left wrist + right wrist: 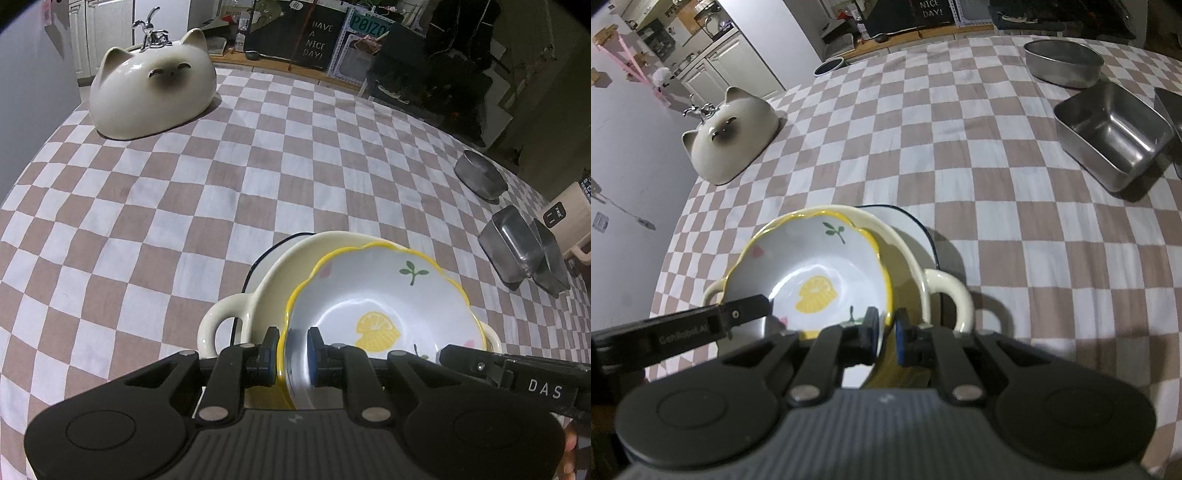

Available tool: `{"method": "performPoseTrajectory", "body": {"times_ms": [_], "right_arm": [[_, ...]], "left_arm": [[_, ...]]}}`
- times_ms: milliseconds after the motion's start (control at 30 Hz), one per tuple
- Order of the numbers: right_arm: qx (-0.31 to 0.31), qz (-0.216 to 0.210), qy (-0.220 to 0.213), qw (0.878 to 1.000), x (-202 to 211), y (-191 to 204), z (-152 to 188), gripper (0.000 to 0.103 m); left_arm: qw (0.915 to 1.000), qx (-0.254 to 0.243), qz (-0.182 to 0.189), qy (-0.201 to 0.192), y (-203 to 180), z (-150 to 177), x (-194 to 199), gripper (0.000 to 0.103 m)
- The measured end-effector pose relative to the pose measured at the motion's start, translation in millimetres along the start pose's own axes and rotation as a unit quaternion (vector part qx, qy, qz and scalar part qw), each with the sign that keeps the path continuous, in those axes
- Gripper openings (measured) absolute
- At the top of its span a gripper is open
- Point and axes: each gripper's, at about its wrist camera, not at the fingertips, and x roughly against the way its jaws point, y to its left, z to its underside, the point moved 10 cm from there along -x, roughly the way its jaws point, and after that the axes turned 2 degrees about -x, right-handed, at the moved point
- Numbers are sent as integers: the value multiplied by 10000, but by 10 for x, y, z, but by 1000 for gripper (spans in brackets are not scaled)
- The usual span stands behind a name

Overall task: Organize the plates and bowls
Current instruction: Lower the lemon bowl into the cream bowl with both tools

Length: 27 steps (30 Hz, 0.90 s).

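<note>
1. While both claws pinch its rim, the lemon bowl [384, 314] sits low centre — left claw [292, 350] gripping one edge, right claw [886, 334] the other.
2. It nests inside the cream handled dish [236, 314] on the checkered surface [184, 206].

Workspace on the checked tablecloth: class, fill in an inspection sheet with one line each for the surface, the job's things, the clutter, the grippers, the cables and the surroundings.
Surface: checked tablecloth, pink and white, covering the table.
Job's things: lemon bowl sits tilted in a cream two-handled dish, over a white plate with dark rim; cat-face bowl upside down, far left.
Clutter: round metal pan and square metal tins, far right.
Grippers: left gripper and right gripper each have fingers shut on the lemon bowl's rim, on opposite sides.
Cables: nothing seen.
Surroundings: dim kitchen, white cabinets, a "Have a nice day" sign.
</note>
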Motion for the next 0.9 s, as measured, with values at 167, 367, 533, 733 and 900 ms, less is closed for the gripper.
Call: {"method": "performPoseTrajectory", "body": {"times_ms": [167, 367, 533, 733, 900], "right_arm": [[-58, 6, 24, 10000, -32, 8, -2, 12], [-124, 61, 56, 9999, -57, 3, 0, 12], [-169, 96, 91, 9998, -82, 13, 3, 12], [-181, 105, 104, 9997, -88, 15, 4, 13], [-203, 104, 128, 9997, -99, 10, 10, 14]], "left_arm": [[10000, 3, -23, 18, 18, -14, -25, 16], [10000, -44, -13, 72, 1, -2, -54, 16], [9999, -61, -5, 105, -9, 12, -69, 16], [9999, -67, 11, 139, -14, 18, -78, 16], [9998, -70, 29, 163, -15, 24, -84, 17]]}}
